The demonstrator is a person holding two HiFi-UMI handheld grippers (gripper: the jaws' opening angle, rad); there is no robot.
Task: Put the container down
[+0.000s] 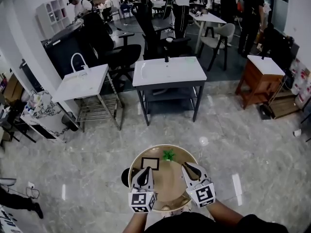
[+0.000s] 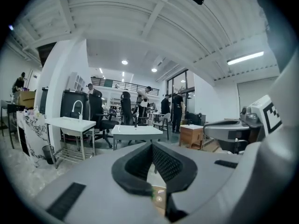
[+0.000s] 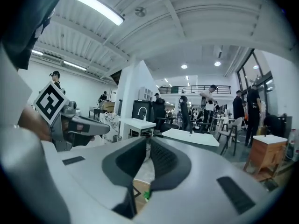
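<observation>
Left gripper and right gripper hold a round container above the floor.
Each gripper's jaws are clamped on its thin near rim. Shallow and stiff, it looks light but smooth, probably slippery; two rim pinches suit it, kept level. No readable writing: only a black square outline and a green sprig inside.

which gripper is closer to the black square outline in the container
Left. The left gripper has its tips at the lower edge of the black square outline, while the right gripper is off to the square's right, across the container floor.
</observation>
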